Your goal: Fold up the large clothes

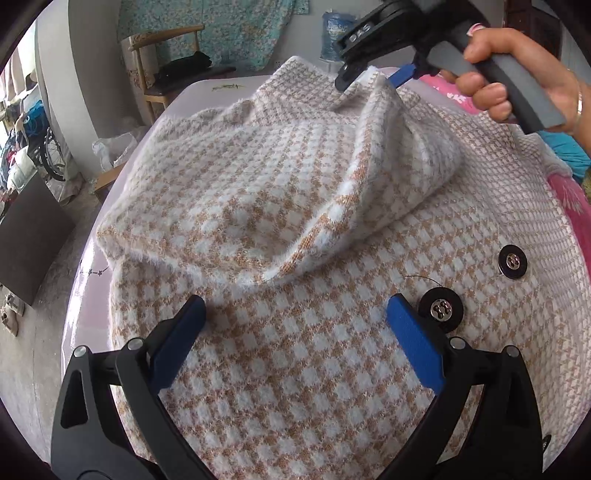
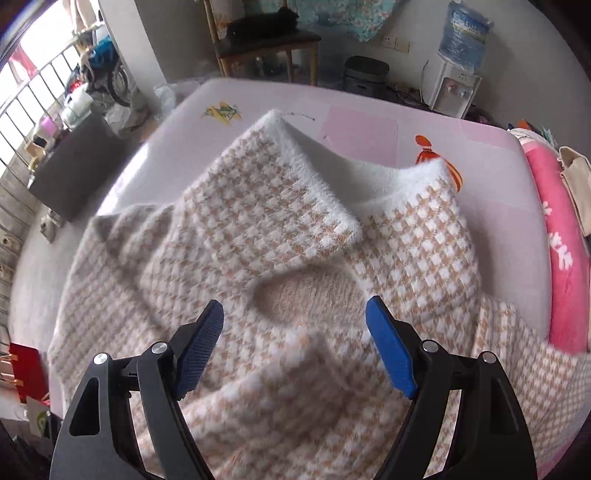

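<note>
One houndstooth coat [image 1: 288, 206] spread over one pink-sheeted bed [image 2: 480, 177]. Two black snap buttons up near the bed's right edge: one [image 1: 440, 309], two [image 1: 512, 261]. Two grippers: left [image 1: 295, 325] and right [image 2: 295, 332]. One bare hand [image 1: 517, 74]. One wooden chair [image 2: 266, 40]. One water dispenser [image 2: 452, 86], one bottle [image 2: 466, 33] on top.

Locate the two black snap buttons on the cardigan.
In the left wrist view, both black snap buttons sit on the houndstooth cardigan, right of the left gripper: one beside its right finger, the other farther right.
</note>
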Motion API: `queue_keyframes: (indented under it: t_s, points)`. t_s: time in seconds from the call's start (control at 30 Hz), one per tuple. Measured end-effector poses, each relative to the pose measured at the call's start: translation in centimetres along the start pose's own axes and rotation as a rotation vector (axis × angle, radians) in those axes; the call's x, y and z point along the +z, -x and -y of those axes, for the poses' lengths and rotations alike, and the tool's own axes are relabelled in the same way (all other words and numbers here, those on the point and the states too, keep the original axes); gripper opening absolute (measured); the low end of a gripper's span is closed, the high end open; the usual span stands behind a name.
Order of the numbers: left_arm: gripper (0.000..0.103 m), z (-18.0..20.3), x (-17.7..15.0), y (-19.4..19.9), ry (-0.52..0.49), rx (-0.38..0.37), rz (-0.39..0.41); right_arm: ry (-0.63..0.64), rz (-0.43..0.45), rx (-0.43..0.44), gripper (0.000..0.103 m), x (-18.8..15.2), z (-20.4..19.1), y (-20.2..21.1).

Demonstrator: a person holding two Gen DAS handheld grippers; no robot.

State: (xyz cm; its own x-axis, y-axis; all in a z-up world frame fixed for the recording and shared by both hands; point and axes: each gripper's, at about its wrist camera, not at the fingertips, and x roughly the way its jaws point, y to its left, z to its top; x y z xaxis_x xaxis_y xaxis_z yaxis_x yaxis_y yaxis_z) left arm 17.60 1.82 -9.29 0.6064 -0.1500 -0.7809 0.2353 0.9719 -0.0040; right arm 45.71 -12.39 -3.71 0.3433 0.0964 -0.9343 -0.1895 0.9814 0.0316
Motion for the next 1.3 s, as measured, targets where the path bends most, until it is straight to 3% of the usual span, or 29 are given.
queue_keyframes:
  t_s: [0.1, 0.2, 0.33, 0.47, 0.57, 0.63, 0.73, 0.8, 0.97, 1.17, 1.23, 1.3]
  points:
    - [0.095, -0.3, -0.1, 0.2, 0.009, -0.019, 0.005, 0.038, -0.124, -0.068, 0.077, -0.2, 0.0, -2.8]
    - [0.095, -1.0, -0.1, 0.5, 0.037, -0.068, 0.013, 0.091, -0.096, -0.092, 0.072, -2.9, 0.1, 0.1]
    - [0.095, -2.1, 0.1, 0.8, 0.091, -0.144, 0.019, 0.121, -0.005, -0.114, 0.072, -9.1, 1.2, 6.7]
    - [0.095, -2.7, 0.1, 1.0, 0.098, -0.187, 0.014, 0.047, -0.011, -0.049, 0.072, -16.3, 2.9, 10.2]
    - [0.095, -2.6, -0.2, 1.5, 0.076, -0.193, 0.006, -0.072, -0.087, 0.112, 0.072, -21.4, 5.0, 9.9]
    - [0.095, -2.5, -0.4, 2.2, 0.055, -0.201, 0.025, -0.144, -0.075, 0.192, 0.072, -22.9, 6.2, 9.8]
    - [0.095, -2.7, -0.6, 3.1, 0.048, -0.209, 0.05, -0.278, -0.01, 0.3, 0.072, -23.6, 8.7, 10.2]
    - [0.095, -3.0, -0.5, 3.4, 0.06, -0.176, 0.061, -0.352, 0.003, 0.355, 0.072, -23.2, 9.9, 9.5]
    - [0.095, -4.6, -0.3, 2.3, 0.14, -0.06, 0.019, -0.43, -0.046, 0.387, 0.058, -21.7, 10.6, 6.7]
    - [0.095, -5.3, -0.7, 1.6, 0.162, -0.034, 0.006, -0.423, -0.08, 0.403, 0.044, -21.7, 9.6, 4.9]
    - [0.095, -5.1, -0.7, 1.7, 0.159, -0.011, 0.02, -0.416, -0.079, 0.4, 0.02, -21.9, 9.2, 4.7]
    - [0.095, -5.3, -0.7, 1.7, 0.169, 0.018, 0.035, -0.382, -0.066, 0.378, 0.012, -21.5, 8.5, 5.2]
